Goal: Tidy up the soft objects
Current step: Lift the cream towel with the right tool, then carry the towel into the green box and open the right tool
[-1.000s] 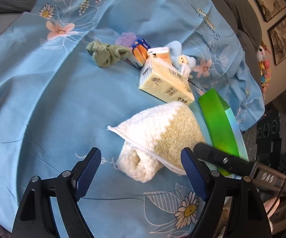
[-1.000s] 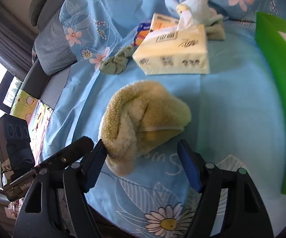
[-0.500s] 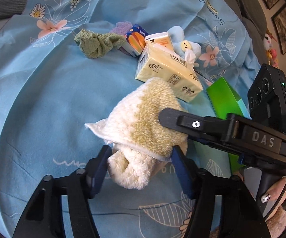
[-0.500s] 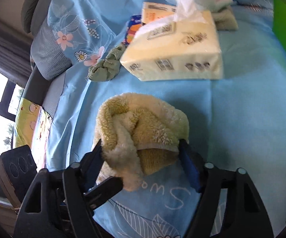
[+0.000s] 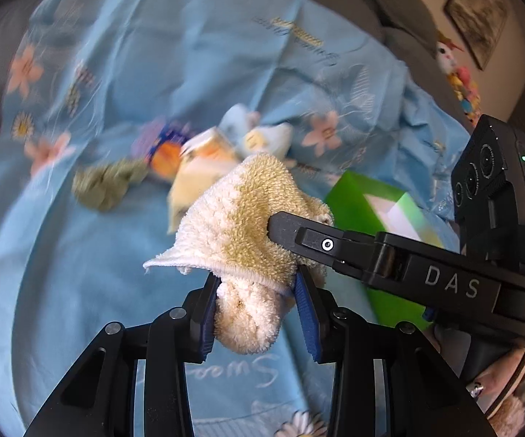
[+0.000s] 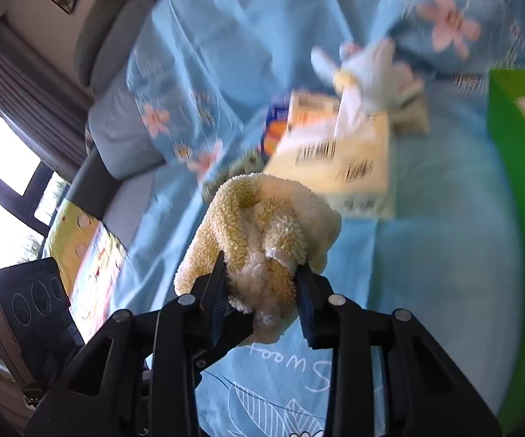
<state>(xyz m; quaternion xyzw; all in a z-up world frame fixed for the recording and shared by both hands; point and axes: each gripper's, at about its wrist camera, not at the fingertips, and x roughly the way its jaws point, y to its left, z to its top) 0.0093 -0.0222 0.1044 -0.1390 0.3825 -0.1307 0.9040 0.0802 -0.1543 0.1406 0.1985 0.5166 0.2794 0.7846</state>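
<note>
— Looking along the left tongs (image 5: 258, 313), what is seen between the blue pads?

— A bunched end of the cream and tan towel (image 5: 251, 233) is gripped there, and the jaws are closing on it. The towel is held up off the blue floral sheet (image 5: 80, 273), with one white hemmed corner jutting out to the left in that view.

— And the right tongs (image 6: 262, 298)?

— The other bunched end of the same towel (image 6: 266, 233) is pinched between their pads, and those jaws are closing too. In the left wrist view one black finger (image 5: 298, 233) of the right tongs is seen pressed against the towel's tan side.

— What is found behind the towel?

— A pale yellow tissue pack (image 6: 346, 164) is lying on the sheet just beyond it, with a light blue plush toy (image 6: 368, 65) behind that. A green box (image 5: 375, 215) is seen to the right of the towel, partly hidden by the right tongs. A crumpled olive cloth (image 5: 106, 185) is lying further left on the sheet, well apart from the box. The background is blurred, so smaller items near the pack cannot be told.
</note>
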